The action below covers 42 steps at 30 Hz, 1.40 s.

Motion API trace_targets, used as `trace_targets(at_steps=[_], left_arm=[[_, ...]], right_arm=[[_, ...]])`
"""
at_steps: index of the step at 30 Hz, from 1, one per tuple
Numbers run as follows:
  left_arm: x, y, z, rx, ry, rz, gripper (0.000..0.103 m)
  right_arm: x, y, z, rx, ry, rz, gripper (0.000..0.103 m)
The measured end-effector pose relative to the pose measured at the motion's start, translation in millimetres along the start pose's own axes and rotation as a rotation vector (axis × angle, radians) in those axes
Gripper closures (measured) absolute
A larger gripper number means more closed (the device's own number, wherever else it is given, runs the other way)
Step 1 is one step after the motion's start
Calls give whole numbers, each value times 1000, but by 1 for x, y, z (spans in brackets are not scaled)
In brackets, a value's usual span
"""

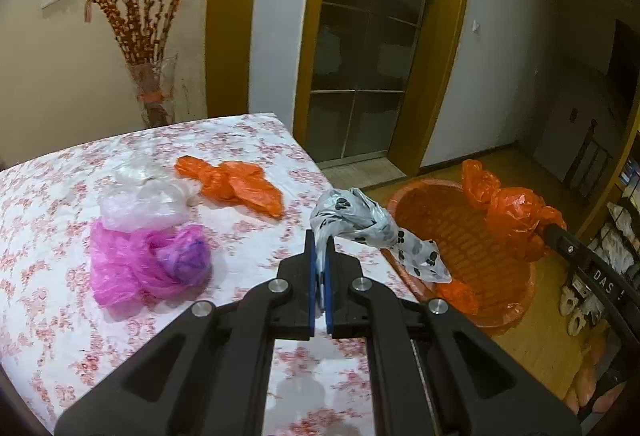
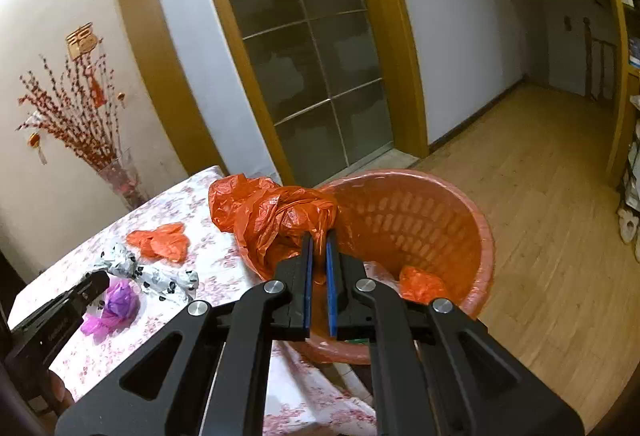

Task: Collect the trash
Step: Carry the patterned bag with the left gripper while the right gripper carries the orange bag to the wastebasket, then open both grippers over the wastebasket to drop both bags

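Note:
My left gripper (image 1: 320,240) is shut on a white plastic bag with black paw prints (image 1: 360,220), held above the table's right edge beside the orange basket (image 1: 516,296). My right gripper (image 2: 319,234) is shut on a crumpled orange plastic bag (image 2: 272,211), held over the near rim of the orange basket (image 2: 484,236). That orange bag (image 1: 516,211) and the right gripper's black tip (image 1: 560,240) show at the right of the left wrist view. One orange wad (image 2: 420,284) lies inside the basket. The paw-print bag (image 2: 152,272) and left gripper (image 2: 96,284) appear at the left in the right wrist view.
On the floral tablecloth (image 1: 48,276) lie a pink and purple bag (image 1: 148,264), a clear bag (image 1: 144,199) and a flat orange bag (image 1: 236,187). A vase of red branches (image 1: 156,91) stands behind the table. Shoes (image 1: 576,308) sit on the wooden floor (image 2: 540,195) at the right.

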<state>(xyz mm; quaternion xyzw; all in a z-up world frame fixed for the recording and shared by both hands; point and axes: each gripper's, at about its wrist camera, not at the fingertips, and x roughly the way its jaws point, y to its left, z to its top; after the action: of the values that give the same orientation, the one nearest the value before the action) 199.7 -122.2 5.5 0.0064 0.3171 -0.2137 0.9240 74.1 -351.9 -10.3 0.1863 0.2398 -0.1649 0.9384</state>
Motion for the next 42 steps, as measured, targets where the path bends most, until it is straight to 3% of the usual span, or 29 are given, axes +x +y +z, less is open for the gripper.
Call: trace_targets(at_steps=[42], left_arm=[[83, -91, -2, 102, 115, -98, 98]], right_arm=[[30, -64, 12, 133, -13, -112, 96]])
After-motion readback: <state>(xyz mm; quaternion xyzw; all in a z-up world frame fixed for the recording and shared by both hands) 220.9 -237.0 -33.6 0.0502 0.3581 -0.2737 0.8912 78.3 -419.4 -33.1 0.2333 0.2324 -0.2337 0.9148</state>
